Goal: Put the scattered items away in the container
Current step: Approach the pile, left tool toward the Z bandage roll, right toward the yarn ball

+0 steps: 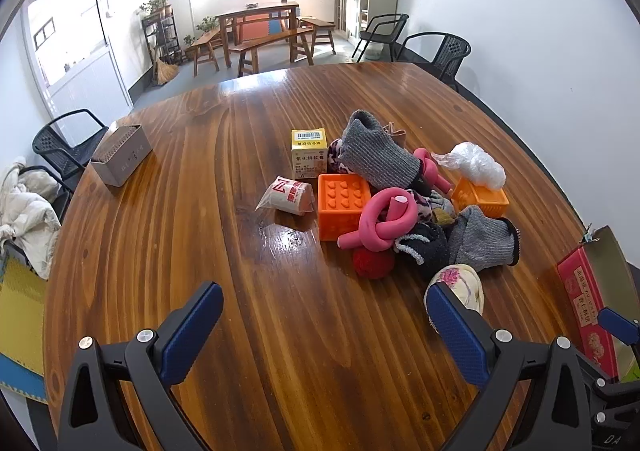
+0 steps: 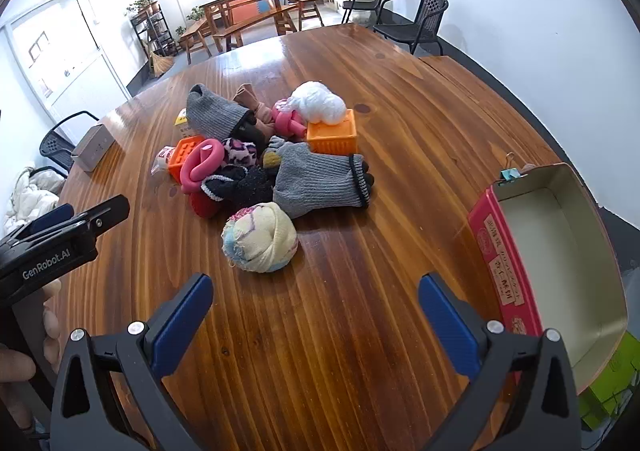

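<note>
Left gripper (image 1: pixel 324 315): jaws wide apart, holding nothing, above bare table (image 1: pixel 248 155). Right gripper (image 2: pixel 316 307): jaws wide apart, likewise empty.

The pile lies ahead of both grippers. Nearest the right gripper, just ahead and slightly left of its centre line, sits a sock ball (image 2: pixel 260 237), rounded, with no clear long axis. In the left wrist view the same ball shows just beyond the right fingertip (image 1: pixel 434 293), partly hidden by it.

Beyond the ball a grey sock (image 2: pixel 320 181) lies flat, long axis across the right gripper's view, cuff pointing right. A second grey sock (image 2: pixel 216 115) lies farther ahead, running diagonally away to the left.

A pink foam knot (image 1: pixel 384 221) leans against an orange block (image 1: pixel 342 205); a second orange block (image 2: pixel 334 135) carries a white bag (image 2: pixel 320 103).

The tin (image 2: pixel 560 251) stands to the right of the right gripper, open side up, long axis running away from the gripper. Nothing shows inside it.
</note>
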Tool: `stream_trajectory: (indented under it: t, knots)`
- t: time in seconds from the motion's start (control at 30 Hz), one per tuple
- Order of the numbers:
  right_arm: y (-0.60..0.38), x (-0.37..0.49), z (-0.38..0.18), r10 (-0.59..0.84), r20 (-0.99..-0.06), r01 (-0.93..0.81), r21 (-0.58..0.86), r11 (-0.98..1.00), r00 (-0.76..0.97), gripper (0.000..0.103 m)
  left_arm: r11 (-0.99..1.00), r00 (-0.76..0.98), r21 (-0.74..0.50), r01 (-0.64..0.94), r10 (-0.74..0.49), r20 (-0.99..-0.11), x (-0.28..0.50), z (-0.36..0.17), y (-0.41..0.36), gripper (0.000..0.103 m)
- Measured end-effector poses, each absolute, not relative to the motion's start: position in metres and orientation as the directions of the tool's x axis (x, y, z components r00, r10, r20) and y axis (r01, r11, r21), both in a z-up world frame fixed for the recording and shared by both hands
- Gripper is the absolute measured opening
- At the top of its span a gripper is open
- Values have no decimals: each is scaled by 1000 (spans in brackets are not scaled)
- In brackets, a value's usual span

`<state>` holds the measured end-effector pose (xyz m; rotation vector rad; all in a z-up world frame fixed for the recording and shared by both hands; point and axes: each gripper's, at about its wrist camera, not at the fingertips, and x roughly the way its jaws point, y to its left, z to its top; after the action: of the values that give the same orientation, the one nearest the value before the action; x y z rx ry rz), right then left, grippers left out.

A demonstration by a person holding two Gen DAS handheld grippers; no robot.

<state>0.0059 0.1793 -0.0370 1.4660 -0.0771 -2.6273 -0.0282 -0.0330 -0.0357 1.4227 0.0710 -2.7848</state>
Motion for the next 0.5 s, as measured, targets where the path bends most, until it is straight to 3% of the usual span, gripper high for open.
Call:
stream_trajectory:
  t: [0.5]
  knots:
    - [170,8,-58,-229,-869,140,185,-973,-439,103,-996,-569,-36,86,-19,-822,-18,-50,-56,103]
